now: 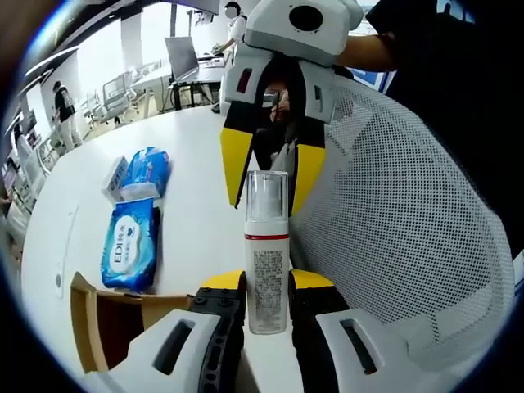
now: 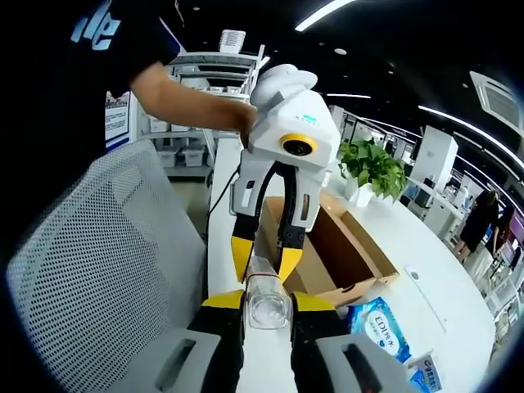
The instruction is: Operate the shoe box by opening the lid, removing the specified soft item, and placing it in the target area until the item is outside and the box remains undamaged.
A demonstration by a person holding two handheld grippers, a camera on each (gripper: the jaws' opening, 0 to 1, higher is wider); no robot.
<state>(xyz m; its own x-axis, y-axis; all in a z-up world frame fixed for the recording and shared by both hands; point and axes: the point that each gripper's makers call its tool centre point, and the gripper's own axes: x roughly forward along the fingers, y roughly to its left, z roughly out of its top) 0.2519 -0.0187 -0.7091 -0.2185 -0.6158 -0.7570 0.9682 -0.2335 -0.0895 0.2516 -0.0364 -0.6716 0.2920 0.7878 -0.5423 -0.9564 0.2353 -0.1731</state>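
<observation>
Between the closed fingers of our left gripper [image 1: 266,296] and right gripper [image 2: 268,309] we held one pump bottle [image 1: 267,254] from opposite ends, above the table [image 1: 192,155] beside the open shoe box [image 2: 344,254], so one hand had to release gently.

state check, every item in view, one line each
left claw: shut on the bottle's lower body
right claw: shut on the bottle's cap end
bottle: capped, off the table, held between both claws
shoe box: open, interior not visible
blue wipes pack: lying flat on the white table, beside the box
second blue pack: lying on the table, farther off
</observation>
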